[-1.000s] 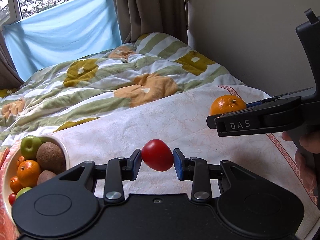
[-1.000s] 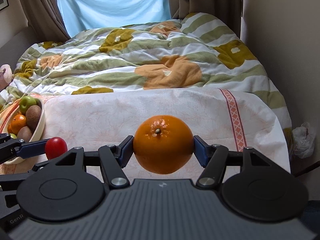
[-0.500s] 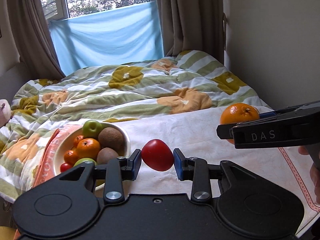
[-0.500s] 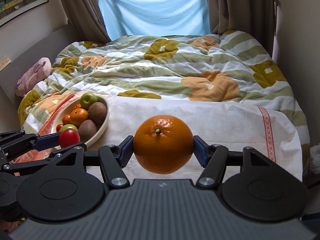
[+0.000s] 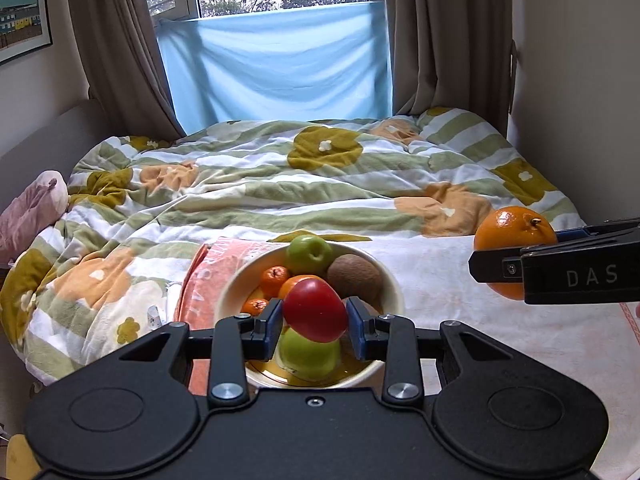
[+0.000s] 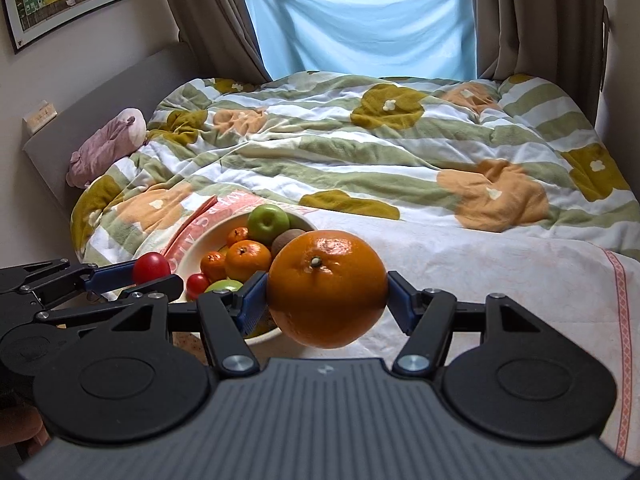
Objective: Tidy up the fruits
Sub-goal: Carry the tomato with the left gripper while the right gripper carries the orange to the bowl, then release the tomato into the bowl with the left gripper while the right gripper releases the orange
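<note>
My left gripper (image 5: 315,326) is shut on a red tomato (image 5: 314,309) and holds it above the near side of a white bowl (image 5: 391,280). The bowl holds green apples (image 5: 309,254), small oranges (image 5: 274,279) and kiwis (image 5: 354,276). My right gripper (image 6: 326,298) is shut on a large orange (image 6: 326,286), held in the air to the right of the bowl (image 6: 202,242). The orange (image 5: 512,232) and the right gripper show at the right in the left wrist view. The tomato (image 6: 151,267) and the left gripper (image 6: 132,276) show at the left in the right wrist view.
The bowl sits on a white cloth (image 5: 460,280) spread over the bed's foot. A flowered quilt (image 5: 300,184) covers the bed. A pink soft toy (image 6: 108,144) lies at the left by the headboard. Wall at right, curtains and window behind.
Both grippers have swung left with their fruit. The bowl has come from the left edge to under the left gripper. The tomato now hangs over the bowl.
</note>
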A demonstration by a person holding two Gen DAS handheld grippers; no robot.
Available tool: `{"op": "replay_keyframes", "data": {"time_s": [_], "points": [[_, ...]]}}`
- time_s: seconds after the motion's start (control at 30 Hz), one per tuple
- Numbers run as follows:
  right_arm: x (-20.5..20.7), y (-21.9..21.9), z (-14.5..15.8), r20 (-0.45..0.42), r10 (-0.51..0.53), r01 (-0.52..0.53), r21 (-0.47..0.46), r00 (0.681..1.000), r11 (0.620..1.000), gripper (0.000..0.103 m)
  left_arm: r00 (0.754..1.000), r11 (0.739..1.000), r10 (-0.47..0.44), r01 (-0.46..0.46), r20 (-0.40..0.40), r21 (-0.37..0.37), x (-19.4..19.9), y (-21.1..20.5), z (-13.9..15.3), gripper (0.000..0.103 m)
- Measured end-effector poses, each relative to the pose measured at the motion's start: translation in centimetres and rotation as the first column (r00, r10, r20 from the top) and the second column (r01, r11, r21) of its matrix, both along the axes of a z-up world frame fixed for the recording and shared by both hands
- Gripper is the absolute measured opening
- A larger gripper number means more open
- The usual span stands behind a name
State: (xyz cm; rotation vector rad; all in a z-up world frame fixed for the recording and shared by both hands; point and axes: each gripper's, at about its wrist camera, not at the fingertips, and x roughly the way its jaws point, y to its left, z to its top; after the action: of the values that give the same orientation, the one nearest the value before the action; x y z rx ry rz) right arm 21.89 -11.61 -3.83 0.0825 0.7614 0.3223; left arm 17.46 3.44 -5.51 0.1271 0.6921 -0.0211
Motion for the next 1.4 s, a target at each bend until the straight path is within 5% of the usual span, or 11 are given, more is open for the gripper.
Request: {"op": "replay_keyframes", "data": {"time_s": [0.33,0.73,0.8,0.87,0.9,1.4], "points": [[4.3,5.7,-2.8,-0.057,-0.041,0.041,-0.002,0.997,0.999,0.078,0.997,1.0,-0.029,0.028,-0.067,-0.01,5.7,5.3,-3.5,0.038],[6.9,7.2,-6.0,-0.117,-0.108,0.107,-0.014,0.987,0.994,0.078,0.988,0.994,-0.105,0.102,-0.113,-0.028,10.7,7.0,-6.2,0.038],[7.1,7.2,-6.2,-0.121,-0.117,0.116,-0.015,0.986,0.993,0.078,0.986,0.992,-0.122,0.118,-0.117,-0.041,10.9,7.1,-6.3,0.047],[7.3,7.2,-6.3,-0.124,-0.125,0.124,-0.016,0.984,0.992,0.078,0.986,0.99,-0.136,0.133,-0.099,-0.038,10.5,7.0,-6.1,0.091],[7.4,7.2,-6.3,-0.124,-0.129,0.128,-0.018,0.984,0.992,0.078,0.987,0.99,-0.139,0.138,-0.08,-0.022,10.2,6.9,-5.9,0.096],[8.7,8.6,-5.6,-0.132,-0.02,0.013,-0.055,0.991,0.998,0.078,0.979,0.987,-0.162,0.16,-0.12,-0.03,5.8,5.9,-5.5,0.097]]}}
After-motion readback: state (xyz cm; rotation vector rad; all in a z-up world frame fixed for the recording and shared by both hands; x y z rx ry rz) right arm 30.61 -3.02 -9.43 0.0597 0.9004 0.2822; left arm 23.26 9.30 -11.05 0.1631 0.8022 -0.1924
